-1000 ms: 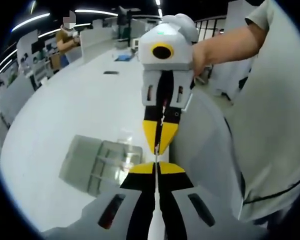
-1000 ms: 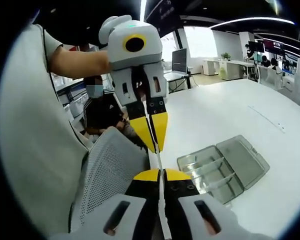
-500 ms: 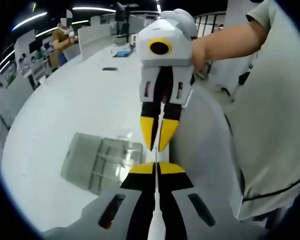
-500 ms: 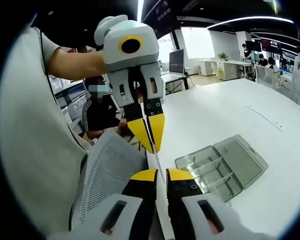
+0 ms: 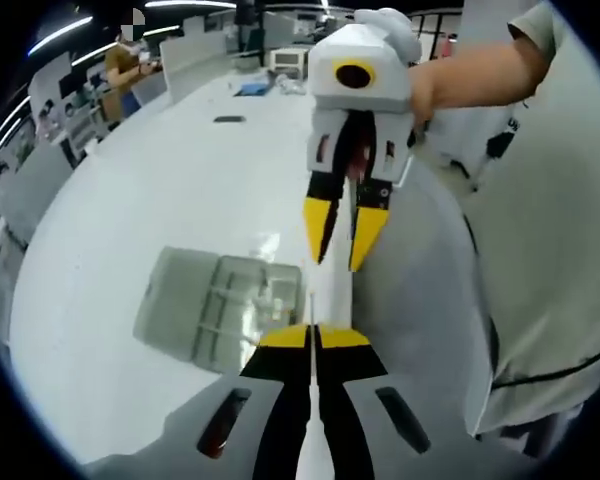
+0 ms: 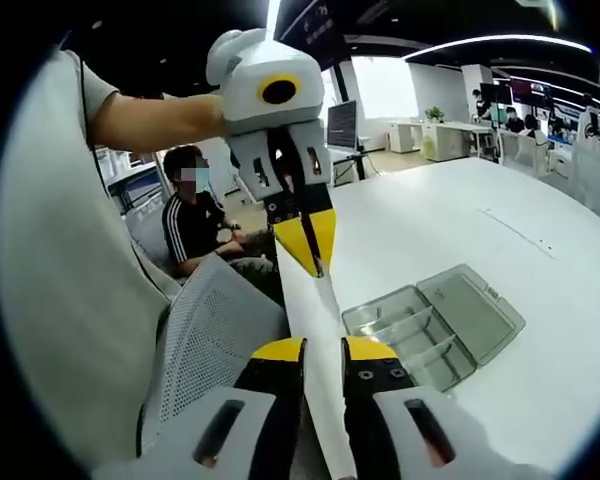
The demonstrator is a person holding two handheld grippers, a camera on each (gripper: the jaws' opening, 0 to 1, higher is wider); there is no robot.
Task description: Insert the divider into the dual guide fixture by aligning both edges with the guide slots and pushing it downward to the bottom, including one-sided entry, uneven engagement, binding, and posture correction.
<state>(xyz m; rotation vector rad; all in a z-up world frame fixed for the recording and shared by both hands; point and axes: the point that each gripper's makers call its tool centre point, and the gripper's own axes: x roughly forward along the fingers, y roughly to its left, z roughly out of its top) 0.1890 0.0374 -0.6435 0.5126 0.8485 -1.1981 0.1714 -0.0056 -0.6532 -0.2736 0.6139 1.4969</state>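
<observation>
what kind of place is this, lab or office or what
Most likely an open-plan office or lab workspace. A big white table holds a clear fixture, further rows of desks with monitors stand behind under long ceiling strip lights, and a mesh chair sits at the table's edge.

The right gripper (image 5: 340, 245) had its yellow jaws pressed together on the thin clear divider (image 5: 311, 308) one second ago; now they stand apart and the divider's near end is free of them. The left gripper (image 6: 313, 252) is closed on the divider as before, but the two grippers have drawn apart. In the right gripper view, its own jaws now show a clear gap between them.
</observation>
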